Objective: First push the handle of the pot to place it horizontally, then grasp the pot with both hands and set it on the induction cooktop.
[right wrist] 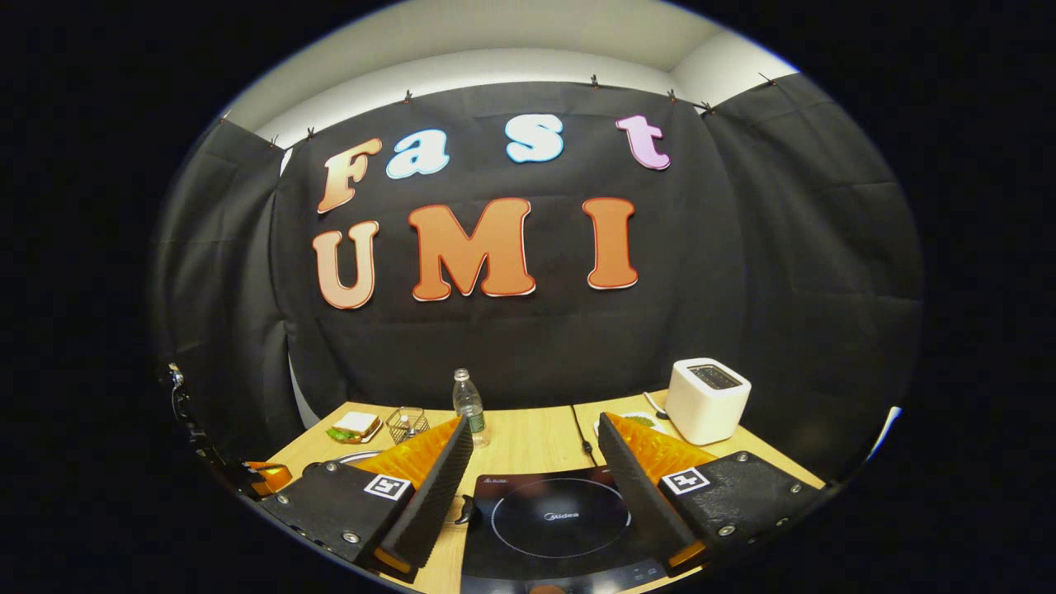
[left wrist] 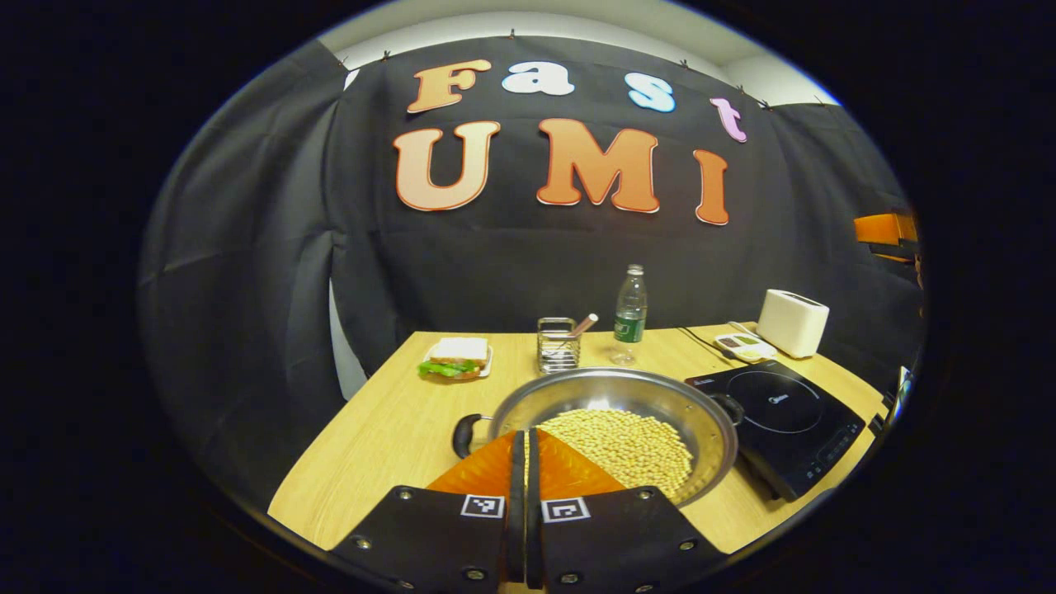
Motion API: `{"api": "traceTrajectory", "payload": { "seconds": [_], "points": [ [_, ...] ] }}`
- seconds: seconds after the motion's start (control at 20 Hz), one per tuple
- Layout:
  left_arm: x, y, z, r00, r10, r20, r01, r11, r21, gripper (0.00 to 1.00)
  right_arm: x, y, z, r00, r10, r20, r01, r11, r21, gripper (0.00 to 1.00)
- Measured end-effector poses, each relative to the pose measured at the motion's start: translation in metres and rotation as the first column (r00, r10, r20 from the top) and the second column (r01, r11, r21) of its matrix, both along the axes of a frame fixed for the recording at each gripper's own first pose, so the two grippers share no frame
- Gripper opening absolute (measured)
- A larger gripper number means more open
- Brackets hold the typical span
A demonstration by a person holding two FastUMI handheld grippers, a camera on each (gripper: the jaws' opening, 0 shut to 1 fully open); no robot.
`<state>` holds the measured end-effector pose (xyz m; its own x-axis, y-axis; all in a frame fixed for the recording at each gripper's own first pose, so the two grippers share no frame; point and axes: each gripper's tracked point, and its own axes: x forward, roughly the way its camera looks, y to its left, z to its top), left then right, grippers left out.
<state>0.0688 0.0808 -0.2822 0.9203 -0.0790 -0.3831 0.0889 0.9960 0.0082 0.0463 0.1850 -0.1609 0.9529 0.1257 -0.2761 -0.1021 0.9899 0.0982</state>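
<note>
A steel pot (left wrist: 610, 389) holding pale beans (left wrist: 631, 445) stands on the wooden table (left wrist: 388, 429). Its black handles point left (left wrist: 464, 435) and right (left wrist: 731, 407), the right one touching the edge of the black induction cooktop (left wrist: 784, 412). My left gripper (left wrist: 525, 437) is shut with nothing in it, its tips over the pot's near rim. In the right gripper view, my right gripper (right wrist: 535, 441) is open above the cooktop (right wrist: 561, 520). One pot handle (right wrist: 467, 511) peeks out beside its left finger, and the pot's rim (right wrist: 356, 456) is mostly hidden behind that finger.
Along the back of the table stand a white toaster (left wrist: 792, 322) (right wrist: 707, 400), a water bottle (left wrist: 630, 318) (right wrist: 469, 404), a wire holder (left wrist: 558, 345) and a sandwich on a plate (left wrist: 456, 357). A small dish (left wrist: 745, 346) lies beside the toaster.
</note>
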Motion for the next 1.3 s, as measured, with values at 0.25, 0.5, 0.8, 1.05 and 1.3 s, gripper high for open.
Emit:
{"api": "traceTrajectory", "payload": {
  "seconds": [0.25, 0.5, 0.8, 1.05, 1.3],
  "points": [
    [0.015, 0.010, -0.033, 0.998, -0.025, -0.054, 0.021, 0.997, -0.070, 0.35, 0.021, 0.040, -0.062, 0.995, 0.014, -0.102, -0.015, 1.000, -0.012, 0.95],
    [0.043, 0.017, -0.050, 0.997, -0.031, -0.072, 0.024, 0.995, -0.095, 0.61, 0.032, 0.082, -0.134, 0.963, 0.073, -0.260, -0.083, 0.996, -0.029, 0.95],
    [0.068, 0.026, -0.063, 0.995, -0.026, -0.095, 0.022, 0.999, -0.036, 0.71, 0.032, 0.103, -0.208, 0.898, 0.093, -0.430, -0.130, 0.990, -0.056, 0.96],
    [0.077, 0.033, -0.083, 0.989, -0.018, -0.145, 0.013, 0.999, -0.036, 0.72, 0.032, 0.114, -0.235, 0.873, 0.103, -0.476, -0.154, 0.986, -0.069, 0.96],
    [0.080, 0.021, -0.104, 0.978, -0.059, -0.202, 0.048, 0.997, -0.057, 0.73, 0.026, 0.126, -0.257, 0.837, 0.120, -0.534, -0.180, 0.982, -0.061, 0.96]
  ]
}}
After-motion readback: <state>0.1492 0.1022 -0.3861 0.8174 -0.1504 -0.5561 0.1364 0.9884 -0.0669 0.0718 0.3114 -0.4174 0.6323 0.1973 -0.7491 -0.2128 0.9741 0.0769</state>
